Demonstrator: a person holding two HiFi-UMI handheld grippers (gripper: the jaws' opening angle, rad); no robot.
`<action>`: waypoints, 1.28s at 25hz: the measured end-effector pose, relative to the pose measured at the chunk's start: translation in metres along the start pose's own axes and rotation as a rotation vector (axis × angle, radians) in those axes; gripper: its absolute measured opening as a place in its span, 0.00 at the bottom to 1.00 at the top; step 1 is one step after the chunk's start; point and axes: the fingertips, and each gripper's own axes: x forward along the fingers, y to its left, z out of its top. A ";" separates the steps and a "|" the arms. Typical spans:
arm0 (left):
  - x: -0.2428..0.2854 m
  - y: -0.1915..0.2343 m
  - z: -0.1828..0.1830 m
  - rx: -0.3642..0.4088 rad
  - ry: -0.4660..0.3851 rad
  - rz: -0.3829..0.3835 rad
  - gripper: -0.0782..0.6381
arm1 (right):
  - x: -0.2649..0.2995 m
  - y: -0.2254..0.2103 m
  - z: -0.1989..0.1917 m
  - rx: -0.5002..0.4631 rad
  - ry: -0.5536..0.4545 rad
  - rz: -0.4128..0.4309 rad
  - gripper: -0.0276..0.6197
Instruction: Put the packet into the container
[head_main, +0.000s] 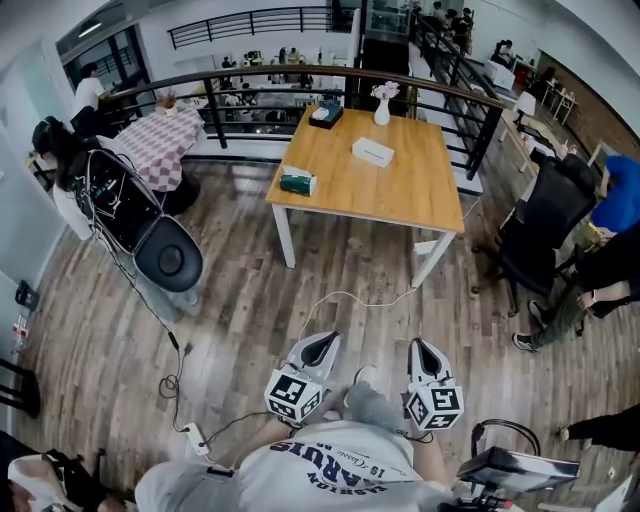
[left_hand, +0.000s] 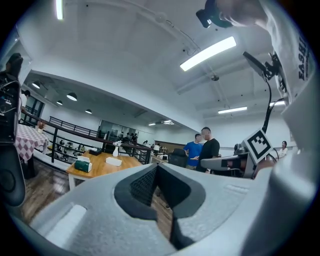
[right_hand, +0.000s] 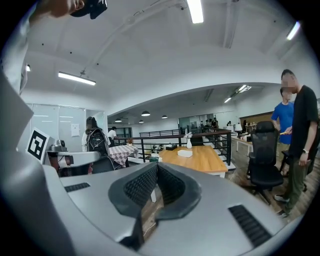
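A green packet (head_main: 298, 182) lies near the left edge of a wooden table (head_main: 420, 190) across the floor from me. A dark open container (head_main: 326, 114) stands at the table's far edge, with a white box (head_main: 372, 151) and a white vase (head_main: 382, 110) nearby. My left gripper (head_main: 325, 338) and right gripper (head_main: 418, 344) are held low, close to my body, far from the table. Both are shut with nothing in them. The left gripper view shows the packet (left_hand: 83, 166) and the white box (left_hand: 113, 161) beyond its closed jaws. The table (right_hand: 200, 159) also lies ahead in the right gripper view.
A black office chair (head_main: 540, 235) and people stand right of the table. Black equipment with cables (head_main: 140, 220) sits at the left, near a checked tablecloth (head_main: 160, 140). A white cable (head_main: 350, 296) and a power strip (head_main: 195, 436) lie on the wood floor. A railing (head_main: 300, 80) runs behind.
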 end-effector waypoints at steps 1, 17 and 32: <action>0.002 0.003 0.000 0.001 -0.002 0.004 0.11 | 0.005 0.000 0.000 -0.002 0.001 0.007 0.06; 0.103 0.097 0.000 -0.001 0.036 0.083 0.11 | 0.149 -0.059 0.021 0.011 0.020 0.063 0.06; 0.258 0.172 0.031 0.021 0.040 0.186 0.11 | 0.292 -0.174 0.052 0.062 -0.005 0.081 0.06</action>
